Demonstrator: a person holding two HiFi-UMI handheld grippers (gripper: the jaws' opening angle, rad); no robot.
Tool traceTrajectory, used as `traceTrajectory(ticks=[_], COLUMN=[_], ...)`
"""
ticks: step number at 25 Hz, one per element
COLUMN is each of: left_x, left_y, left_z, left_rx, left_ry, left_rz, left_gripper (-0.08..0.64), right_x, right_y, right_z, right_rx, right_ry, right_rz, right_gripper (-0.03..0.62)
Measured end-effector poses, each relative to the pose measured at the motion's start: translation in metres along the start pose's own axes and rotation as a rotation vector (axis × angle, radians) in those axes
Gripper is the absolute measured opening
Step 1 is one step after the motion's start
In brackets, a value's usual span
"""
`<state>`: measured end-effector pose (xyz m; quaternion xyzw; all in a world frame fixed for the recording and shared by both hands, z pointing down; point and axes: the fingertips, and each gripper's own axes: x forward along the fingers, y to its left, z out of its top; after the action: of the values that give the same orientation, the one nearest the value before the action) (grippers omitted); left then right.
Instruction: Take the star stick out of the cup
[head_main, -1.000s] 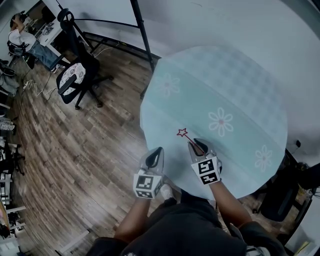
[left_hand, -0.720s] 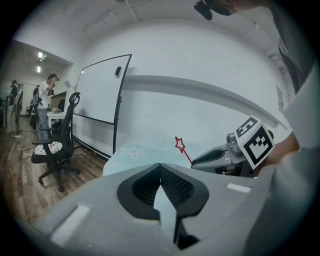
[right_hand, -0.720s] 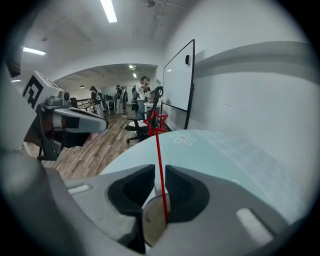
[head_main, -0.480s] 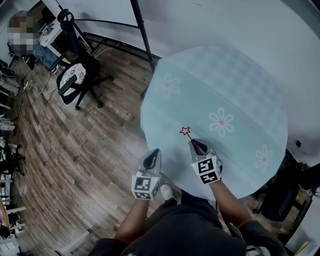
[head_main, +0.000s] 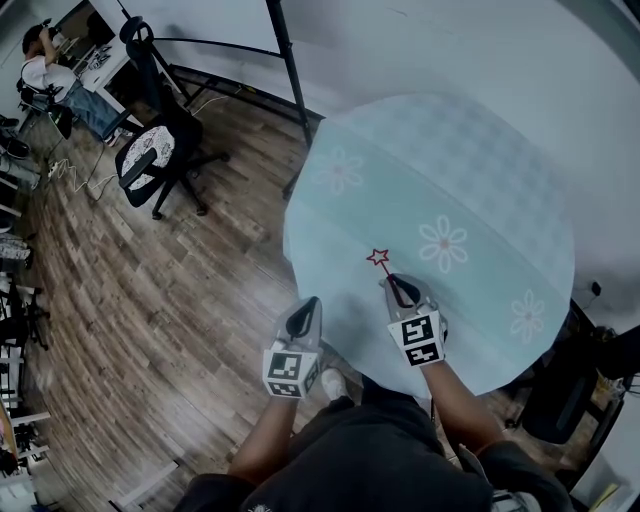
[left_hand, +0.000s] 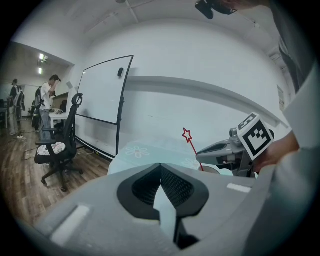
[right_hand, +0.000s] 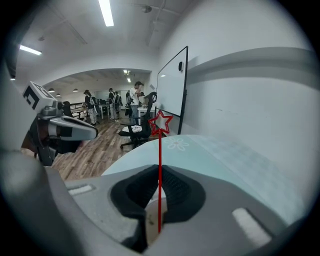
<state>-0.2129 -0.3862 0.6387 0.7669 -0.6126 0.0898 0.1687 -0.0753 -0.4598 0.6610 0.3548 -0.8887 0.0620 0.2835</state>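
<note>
The star stick (head_main: 380, 261), a thin red rod with an outlined star on top, stands up from my right gripper (head_main: 393, 283) over the near edge of the round pale-blue flowered table (head_main: 470, 180). In the right gripper view the rod (right_hand: 159, 175) runs straight up between the pads, and my right gripper (right_hand: 159, 170) is shut on it. A beige cup (right_hand: 151, 217) shows just below the jaws; its rim (left_hand: 211, 169) peeks out under the right gripper (left_hand: 220, 149) in the left gripper view. My left gripper (head_main: 308, 305) hangs off the table's left edge, and its jaws (left_hand: 161, 167) are shut and empty.
A black office chair (head_main: 150, 150) stands on the wood floor to the left. A whiteboard stand's black leg (head_main: 285, 60) rises behind the table. A person (head_main: 45, 70) is at a desk far left. Dark clutter sits off the table's right edge (head_main: 590, 370).
The right gripper and the star stick have drifted slightly right and farther over the table. The left gripper has barely moved.
</note>
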Motion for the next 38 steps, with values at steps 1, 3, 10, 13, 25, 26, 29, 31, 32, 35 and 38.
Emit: traceTrajectory(ticks=[1,3,10,13,25,26,29,31,32,35,38], left_x=[-0.002,-0.007,-0.022,-0.030,-0.082,-0.086,-0.096,-0.102,-0.105,-0.117,-0.123], left_y=[-0.001,-0.003,-0.019,-0.027,-0.052,-0.052,-0.050,-0.053,-0.054,-0.057,-0.052], left_z=[0.003,0.009,0.043,0.060,0.101,0.105,0.111,0.114,0.115,0.121,0.126], left_rx=[0.005,0.009,0.033,0.053,0.109,0.112,0.120,0.140,0.151,0.170,0.169], left_ry=[-0.005,-0.013,-0.096,-0.130,-0.233,-0.238,-0.256,-0.264,-0.267,-0.284,-0.292], left_rz=[-0.003,-0.011,-0.057,-0.071,-0.117,-0.118,-0.133,-0.141,-0.140,-0.135,-0.137], left_gripper=[0.005,0.005,0.005,0.005,0.005,0.005,0.005,0.005,0.005,0.005,0.005], right_x=[-0.003,-0.011,-0.051,-0.071,-0.168,-0.174,-0.190,-0.202,-0.209,-0.224,-0.228], right_y=[0.000,0.000,-0.013,-0.017,-0.005,-0.002,0.007,0.012,0.015,0.023,0.026], right_z=[0.003,0.012,0.057,0.072,0.130,0.136,0.150,0.156,0.158,0.159,0.162], right_rx=[0.005,0.016,0.042,0.051,0.154,0.159,0.160,0.157,0.155,0.151,0.147], right_ry=[-0.010,-0.036,-0.170,-0.221,-0.427,-0.444,-0.491,-0.519,-0.531,-0.550,-0.558], right_rz=[-0.010,-0.033,-0.130,-0.168,-0.234,-0.235,-0.243,-0.246,-0.246,-0.253,-0.273], right_gripper=[0.021,0.021,0.021,0.021,0.021,0.021,0.021,0.021,0.021,0.021,0.021])
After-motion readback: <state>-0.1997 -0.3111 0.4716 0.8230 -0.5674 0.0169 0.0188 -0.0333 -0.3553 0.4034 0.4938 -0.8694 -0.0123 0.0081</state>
